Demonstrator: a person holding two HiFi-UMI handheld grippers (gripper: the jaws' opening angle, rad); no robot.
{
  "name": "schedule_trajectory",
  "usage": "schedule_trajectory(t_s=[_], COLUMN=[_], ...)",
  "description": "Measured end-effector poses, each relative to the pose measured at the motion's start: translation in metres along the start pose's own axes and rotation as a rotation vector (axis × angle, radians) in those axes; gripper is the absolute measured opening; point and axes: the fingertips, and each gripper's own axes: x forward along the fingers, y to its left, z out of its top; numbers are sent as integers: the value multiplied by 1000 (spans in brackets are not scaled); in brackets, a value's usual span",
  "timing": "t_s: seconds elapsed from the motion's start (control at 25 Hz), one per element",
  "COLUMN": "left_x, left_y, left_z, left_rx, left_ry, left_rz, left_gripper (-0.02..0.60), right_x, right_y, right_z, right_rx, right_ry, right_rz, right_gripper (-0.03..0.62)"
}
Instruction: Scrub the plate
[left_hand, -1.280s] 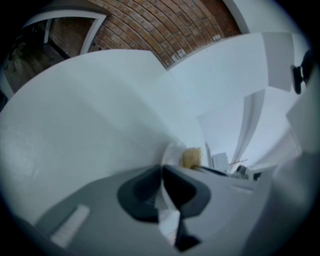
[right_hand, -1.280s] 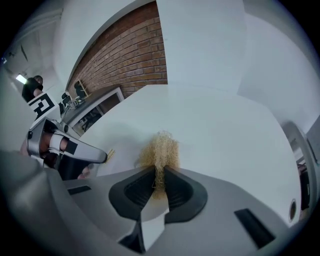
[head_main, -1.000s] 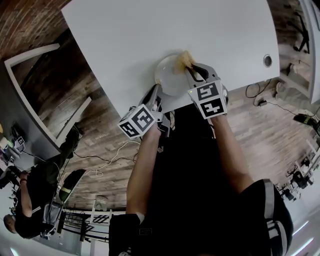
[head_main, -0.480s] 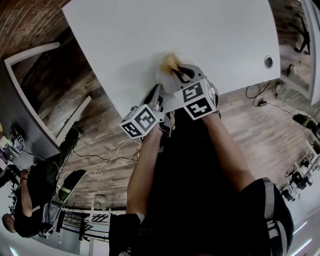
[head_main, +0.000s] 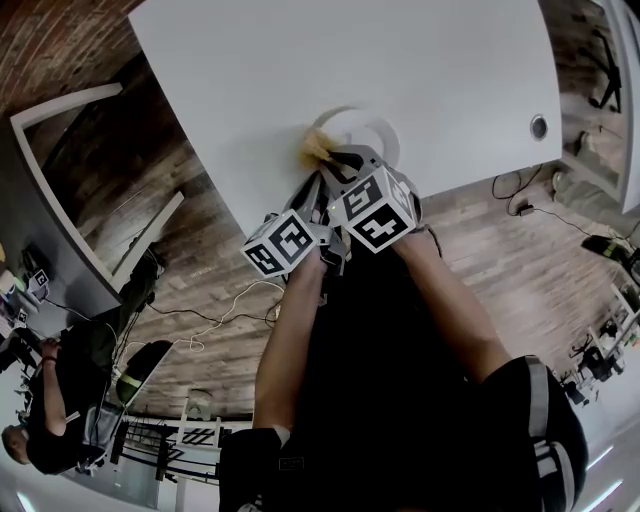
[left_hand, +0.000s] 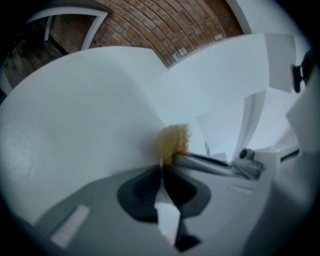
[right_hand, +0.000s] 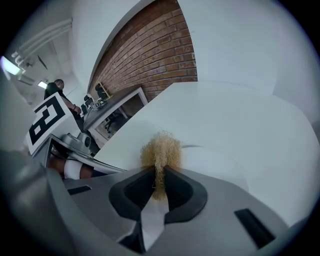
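A white plate (head_main: 372, 130) lies near the front edge of the white table (head_main: 300, 60). My right gripper (head_main: 335, 158) is shut on a yellow fibrous scrubber (head_main: 317, 147), which is pressed at the plate's left rim. In the right gripper view the scrubber (right_hand: 161, 152) sticks out between the shut jaws over the plate (right_hand: 220, 167). My left gripper (head_main: 315, 192) holds the plate's near edge. In the left gripper view its jaws (left_hand: 162, 169) are shut on the thin white rim, with the scrubber (left_hand: 174, 141) just beyond.
A round metal grommet (head_main: 539, 126) sits in the table at the right. The table's front edge runs just below the plate, over wooden floor (head_main: 200, 270). White desk frames (head_main: 90, 200) stand at the left, and a person (head_main: 60, 400) sits at the lower left.
My right gripper has swept the scrubber leftward across the plate, from its far right side to its left rim. The left gripper has stayed on the plate's near edge.
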Motion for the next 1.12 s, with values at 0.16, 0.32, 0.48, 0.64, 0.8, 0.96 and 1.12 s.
schedule_trajectory(t_s=[0.16,0.32,0.48,0.64,0.8,0.96,1.12], left_x=[-1,-1,-1,-1,-1,-2,-2], left_y=[-2,-3,-2,0,-1,0,2], left_z=[0,-1,-1,0,0,0,0], left_rx=[13,13,6,-14,-19,-21,-36], left_ry=[-6,-10,-16,-20,-26,-30,-39], left_rz=[2,6,10,7,9,9,10], left_gripper=[20,20,20,20,20,20,20], right_x=[-2,0,1,-1,-8,-17,-29], right_y=[-1,-3,-14,-32,-51,-69,-83], right_z=[4,5,6,6,4,1,-12], right_rx=[-14,26,58,91,115,148,161], right_ry=[-9,-31,-38,-46,-48,-63,-40], right_rz=[17,26,7,-23,-68,-118,-175], right_gripper=[43,43,43,43,44,43,44])
